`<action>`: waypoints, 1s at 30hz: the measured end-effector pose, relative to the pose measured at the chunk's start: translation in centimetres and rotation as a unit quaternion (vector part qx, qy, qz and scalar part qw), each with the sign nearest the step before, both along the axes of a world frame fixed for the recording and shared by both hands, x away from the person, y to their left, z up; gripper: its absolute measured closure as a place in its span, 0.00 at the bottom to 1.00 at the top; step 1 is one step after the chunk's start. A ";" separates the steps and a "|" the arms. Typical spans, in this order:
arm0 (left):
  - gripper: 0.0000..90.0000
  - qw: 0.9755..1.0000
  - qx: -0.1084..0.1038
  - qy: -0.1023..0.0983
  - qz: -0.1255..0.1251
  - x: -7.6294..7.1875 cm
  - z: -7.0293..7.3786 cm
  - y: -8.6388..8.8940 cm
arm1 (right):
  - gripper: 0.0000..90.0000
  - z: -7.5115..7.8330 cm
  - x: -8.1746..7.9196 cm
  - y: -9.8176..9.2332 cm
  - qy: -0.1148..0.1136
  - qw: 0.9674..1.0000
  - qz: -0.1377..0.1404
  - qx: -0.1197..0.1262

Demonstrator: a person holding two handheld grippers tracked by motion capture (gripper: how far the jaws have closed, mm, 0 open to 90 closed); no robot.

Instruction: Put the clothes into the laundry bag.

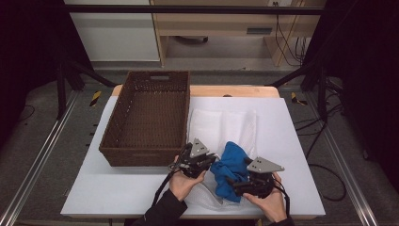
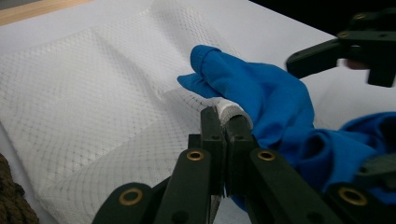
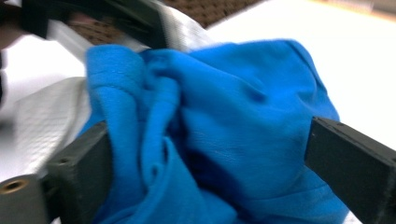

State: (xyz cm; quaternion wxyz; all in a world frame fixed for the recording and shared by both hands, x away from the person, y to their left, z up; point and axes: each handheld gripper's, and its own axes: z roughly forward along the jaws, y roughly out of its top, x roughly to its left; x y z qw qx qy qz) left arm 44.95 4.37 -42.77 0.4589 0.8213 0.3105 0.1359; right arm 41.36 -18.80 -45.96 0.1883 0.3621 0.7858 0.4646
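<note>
My left fingers pinch the mesh bag rim — holding its mouth up — while my right fingers stand wide around the blue cloth, half-stuffed in on the desk.

1. I work at a table with a white top; a strip of bare wood edges its far side.
2. Past the table stands a pale wooden shelf unit, with a white cabinet to its left.
3. Black cables hang by the unit's right side.
4. Grey floor surrounds the table.
5. Black frame bars rise either side, with dark curtains behind.
</note>
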 end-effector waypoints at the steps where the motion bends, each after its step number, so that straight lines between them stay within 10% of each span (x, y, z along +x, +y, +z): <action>1: 0.99 1.000 0.001 0.000 -0.001 -0.1 0.0 -0.1 | 0.06 -0.3 0.5 -0.1 0.012 1.000 0.004 0.008; 3: 0.99 1.000 0.004 0.000 -0.003 0.0 -0.1 -0.1 | 0.14 -0.8 1.1 0.0 0.037 0.999 0.014 0.016; 8: 0.99 1.000 -0.002 0.003 0.001 0.2 -0.2 -0.1 | 0.78 -0.4 0.8 -0.1 0.053 0.996 0.058 0.045; 10: 0.99 1.000 -0.006 0.006 0.005 0.3 0.0 0.0 | 0.84 0.0 0.4 -0.4 0.048 0.996 0.061 0.044; 16: 0.99 1.000 -0.019 0.013 0.008 1.0 0.9 0.0 | 0.86 1.8 -2.0 0.5 0.004 0.993 0.117 0.020; 22: 0.99 1.000 -0.011 0.005 0.008 0.9 1.4 -0.5 | 0.86 0.7 -1.7 3.2 0.019 0.990 0.138 -0.019; 30: 0.99 1.000 -0.011 -0.002 -0.004 -0.2 1.7 -0.8 | 0.86 0.2 -0.5 4.0 -0.023 0.998 0.006 -0.064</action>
